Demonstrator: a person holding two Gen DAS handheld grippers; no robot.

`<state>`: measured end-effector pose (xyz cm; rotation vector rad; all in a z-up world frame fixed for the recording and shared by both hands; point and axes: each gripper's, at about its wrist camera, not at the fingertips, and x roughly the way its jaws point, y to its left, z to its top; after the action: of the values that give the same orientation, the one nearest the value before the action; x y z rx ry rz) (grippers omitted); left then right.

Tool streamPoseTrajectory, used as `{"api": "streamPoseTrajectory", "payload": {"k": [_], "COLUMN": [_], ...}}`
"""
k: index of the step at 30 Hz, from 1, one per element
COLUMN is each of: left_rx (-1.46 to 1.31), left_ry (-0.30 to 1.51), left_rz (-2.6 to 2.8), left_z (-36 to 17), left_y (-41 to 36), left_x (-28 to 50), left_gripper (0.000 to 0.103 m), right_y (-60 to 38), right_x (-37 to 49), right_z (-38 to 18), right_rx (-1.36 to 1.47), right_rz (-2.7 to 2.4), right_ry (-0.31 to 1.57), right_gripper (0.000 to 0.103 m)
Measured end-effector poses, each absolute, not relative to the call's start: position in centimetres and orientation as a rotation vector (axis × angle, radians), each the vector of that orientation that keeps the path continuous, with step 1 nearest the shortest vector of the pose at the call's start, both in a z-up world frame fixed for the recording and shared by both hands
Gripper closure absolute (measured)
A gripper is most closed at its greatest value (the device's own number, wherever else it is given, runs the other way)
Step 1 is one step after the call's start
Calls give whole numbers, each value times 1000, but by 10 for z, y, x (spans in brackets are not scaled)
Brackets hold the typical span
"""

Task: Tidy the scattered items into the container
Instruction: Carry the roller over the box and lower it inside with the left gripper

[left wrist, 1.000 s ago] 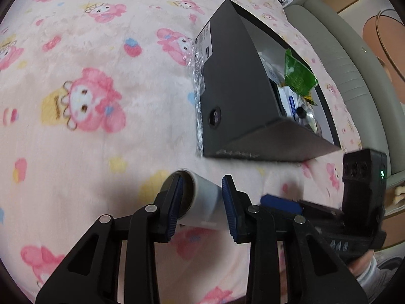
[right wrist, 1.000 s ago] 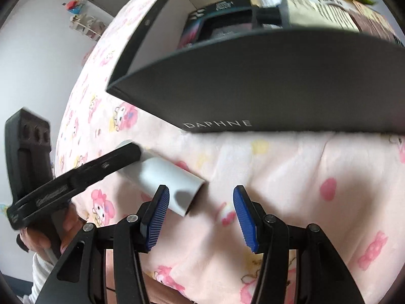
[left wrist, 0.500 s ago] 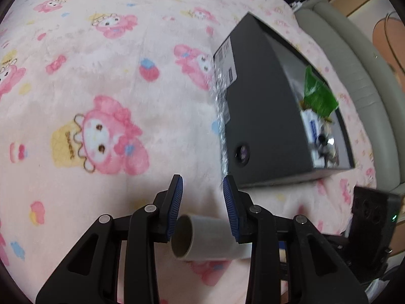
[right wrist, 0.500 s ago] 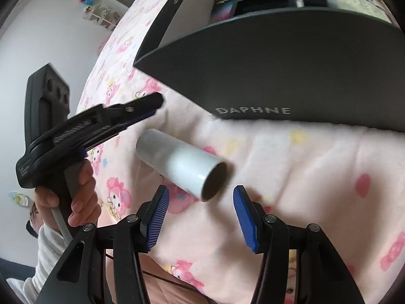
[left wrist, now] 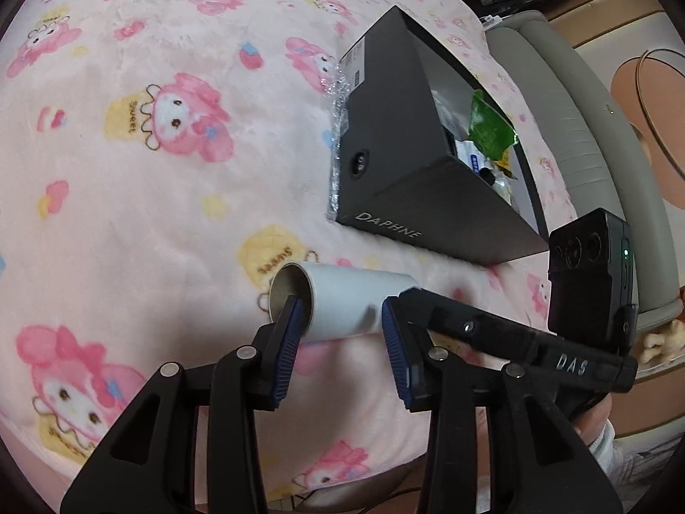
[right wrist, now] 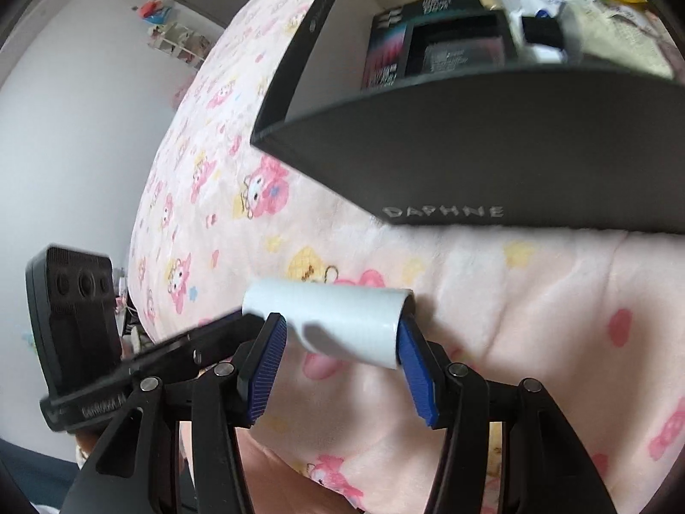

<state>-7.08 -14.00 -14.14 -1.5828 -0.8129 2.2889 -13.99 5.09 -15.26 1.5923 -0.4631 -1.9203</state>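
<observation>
A white paper roll with a cardboard core (left wrist: 338, 302) lies on its side on the pink blanket, in front of the black DAPHNE box (left wrist: 402, 180). My left gripper (left wrist: 338, 342) is open, one pad at the roll's open end and the other at its far end. My right gripper (right wrist: 340, 360) is open too, its blue pads on either side of the same roll (right wrist: 342, 321). The right gripper's body (left wrist: 535, 342) shows in the left wrist view. The box (right wrist: 471, 171) holds several packets and a dark carton.
A pink cartoon-print blanket (left wrist: 150, 171) covers the bed. A grey padded edge (left wrist: 569, 128) runs along the far right. A green packet (left wrist: 488, 124) stands in the box. The left gripper's camera block (right wrist: 72, 321) sits at lower left in the right wrist view.
Both grippers have come in around the roll from opposite sides. The roll has shifted on the blanket and now lies between both pairs of pads.
</observation>
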Motion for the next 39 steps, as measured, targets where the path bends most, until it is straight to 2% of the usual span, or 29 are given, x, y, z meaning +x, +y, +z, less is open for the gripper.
{"api": "streamPoseTrajectory", "payload": {"k": [5,9,13,18,22,25,28,31,39], "left_rx": [-1667,-1620,-1489,-1325,-1262,-1289,-1356,-1424,-1459], "left_ry": [-847,-780,-839,-732,-675,-653,-657,-634,-549], "left_rz": [2317,2357,2318,2355,2358,2371,2356,2371,2453], "left_z": [-153,-134,-101,-47,-30,-35,-53,-69,-65], "left_y": [-140,-131,-131,-113,-99,-89,-76,-67,-68], "left_x": [-71,-68,-70,-98,-144,-178,-197,-203,-187], "left_gripper": [66,67,70,70,70,70,70,76,76], "right_y": [56,44,60,82,93,100,96,89,104], "right_x": [-129,-125,-127,-133,-151,-175,-190,-202,-216], "right_z": [-159,-159,-122,-68,-49,-50,-58,-73,-93], "right_rx": [1628,1608,1495,1333,1244,1243,1256,1302,1358], "right_rz": [-1916,-1931,-1965,-2058,-2131,-2186,-2249,-2244,-2273], "right_ry": [-420,-405,-466,-490,-503,-487,-379,-337,-410], "right_gripper": [53,53,54,54,54,54,54,55,55]}}
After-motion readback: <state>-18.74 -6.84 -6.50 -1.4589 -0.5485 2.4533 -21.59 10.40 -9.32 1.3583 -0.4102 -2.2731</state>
